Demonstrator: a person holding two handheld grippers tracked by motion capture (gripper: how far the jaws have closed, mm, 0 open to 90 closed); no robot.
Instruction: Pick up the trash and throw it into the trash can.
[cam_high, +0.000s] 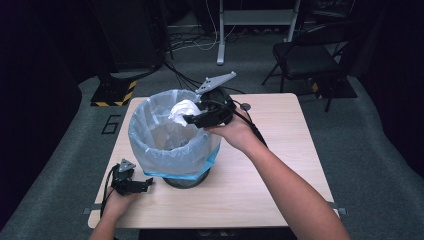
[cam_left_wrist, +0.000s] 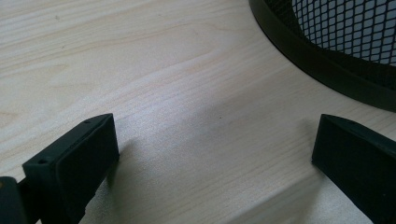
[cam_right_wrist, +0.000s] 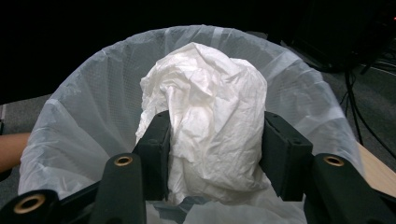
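A black mesh waste bin (cam_high: 187, 179) lined with a clear plastic bag (cam_high: 165, 145) stands on the left half of the wooden table (cam_high: 270, 170). My right gripper (cam_high: 189, 119) is shut on a crumpled white paper wad (cam_high: 182, 110), held over the bin's open mouth near its far right rim. In the right gripper view the paper wad (cam_right_wrist: 210, 112) sits between both jaws, with the bag liner (cam_right_wrist: 88, 107) behind and around it. My left gripper (cam_high: 145, 185) rests low on the table by the bin's near left side, open. Between its fingertips (cam_left_wrist: 70, 172) lies bare wood, and the bin base (cam_left_wrist: 327, 65) curves past at upper right.
A folding chair (cam_high: 310, 57) and a desk leg (cam_high: 221, 35) stand on the grey floor beyond the table. Cables (cam_high: 185, 75) run across the floor behind the bin. A yellow-black striped base (cam_high: 114, 94) sits off the far left corner.
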